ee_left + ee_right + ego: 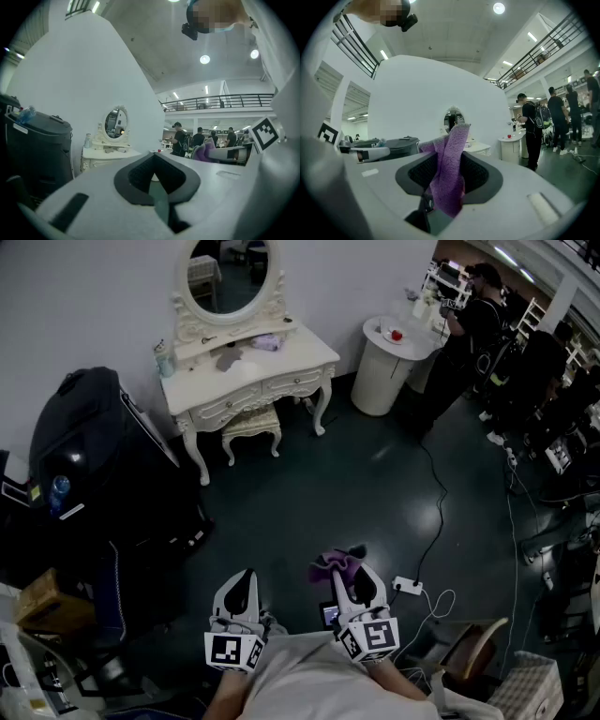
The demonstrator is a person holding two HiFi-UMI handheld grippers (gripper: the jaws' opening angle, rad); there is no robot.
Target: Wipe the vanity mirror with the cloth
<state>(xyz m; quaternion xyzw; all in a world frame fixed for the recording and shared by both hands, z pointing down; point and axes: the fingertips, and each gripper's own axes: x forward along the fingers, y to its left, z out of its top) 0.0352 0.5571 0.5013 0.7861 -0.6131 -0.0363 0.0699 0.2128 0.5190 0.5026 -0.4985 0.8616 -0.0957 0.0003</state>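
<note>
The white vanity table (281, 362) stands against the far wall with its oval mirror (228, 276) upright on top. Both grippers are low in the head view, well short of it across dark floor. My right gripper (349, 576) is shut on a purple cloth (336, 563), which sticks up between the jaws (450, 164) and partly hides the mirror (451, 117) beyond. My left gripper (242, 589) is shut with nothing in it (154, 164). The mirror (114, 123) shows small and far off in the left gripper view.
A stool (251, 425) is tucked under the vanity. A large black case (94, 456) stands to the left. At the back right, a person (469, 329) stands by a round white table (394, 362). A cable (439, 512) and a power strip (408, 586) lie on the floor at right.
</note>
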